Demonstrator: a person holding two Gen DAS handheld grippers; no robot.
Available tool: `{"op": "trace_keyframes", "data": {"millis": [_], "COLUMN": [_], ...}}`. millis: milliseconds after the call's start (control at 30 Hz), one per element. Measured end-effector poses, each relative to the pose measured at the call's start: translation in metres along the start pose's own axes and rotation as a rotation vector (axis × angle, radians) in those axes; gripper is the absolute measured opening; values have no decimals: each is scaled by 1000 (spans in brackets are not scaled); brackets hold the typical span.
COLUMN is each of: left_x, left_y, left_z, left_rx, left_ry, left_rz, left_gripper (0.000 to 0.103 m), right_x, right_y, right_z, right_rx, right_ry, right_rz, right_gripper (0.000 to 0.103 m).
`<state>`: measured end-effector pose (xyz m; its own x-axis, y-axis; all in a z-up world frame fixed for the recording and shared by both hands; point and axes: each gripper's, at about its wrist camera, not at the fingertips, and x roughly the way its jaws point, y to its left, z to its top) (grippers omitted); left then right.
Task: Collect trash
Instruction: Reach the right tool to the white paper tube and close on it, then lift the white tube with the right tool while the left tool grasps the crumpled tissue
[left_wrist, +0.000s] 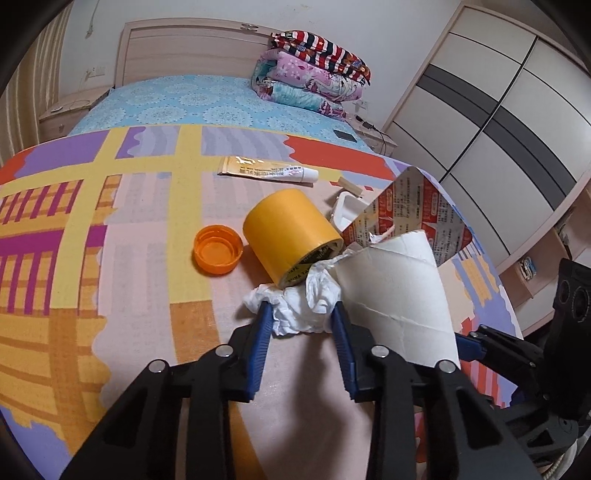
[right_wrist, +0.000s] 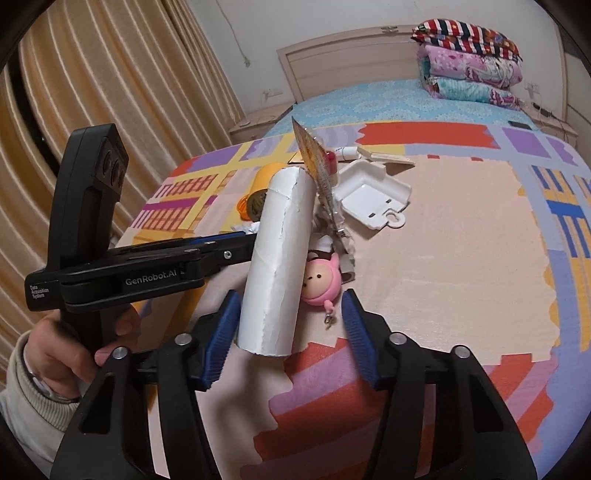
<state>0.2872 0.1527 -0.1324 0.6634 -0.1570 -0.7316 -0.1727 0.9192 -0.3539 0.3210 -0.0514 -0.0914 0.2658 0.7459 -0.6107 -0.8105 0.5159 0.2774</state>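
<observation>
Left gripper (left_wrist: 299, 314) jaws spread w/ crumpled white tissue (left_wrist: 303, 306) between fingertips — to be squeezed centrally; right gripper (right_wrist: 288, 317) open, white cardboard tube (right_wrist: 275, 258) just inside.

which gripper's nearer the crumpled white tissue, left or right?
Left. The left gripper has its open fingers on either side of the crumpled white tissue. The right gripper is open around the white cardboard tube, which stands beside the tissue.

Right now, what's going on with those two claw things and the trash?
Left gripper open around crumpled tissue. Right gripper open, straddling white cardboard tube. Yellow tape roll touches tissue; pink keychain doll beside tube.
</observation>
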Motion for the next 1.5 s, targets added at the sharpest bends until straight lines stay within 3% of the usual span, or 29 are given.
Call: {"op": "trace_keyframes", "data": {"millis": [100, 267, 733, 1000, 1500], "left_x": [-2, -15, -54, -39, -15], "left_y": [0, -2, -23, -27, -34], "left_z": [-1, -5, -17, -13, -6], "left_rx": [-1, 2, 25, -22, 42], "left_ry": [-5, -28, -64, 13, 25], "left_rz": [-7, -12, -10, -14, 37], "left_gripper": [17, 10, 5, 6, 6], "right_x": [-3, -11, -53, -71, -75], "right_y": [5, 9, 19, 21, 8], "right_z": [0, -2, -11, -20, -29], "right_rx": [-8, -10, -10, -23, -10], "right_ry": [-8, -18, -82, -109, -113], "right_rz": [24, 15, 0, -2, 4], "right_gripper": [30, 30, 28, 28, 28]}}
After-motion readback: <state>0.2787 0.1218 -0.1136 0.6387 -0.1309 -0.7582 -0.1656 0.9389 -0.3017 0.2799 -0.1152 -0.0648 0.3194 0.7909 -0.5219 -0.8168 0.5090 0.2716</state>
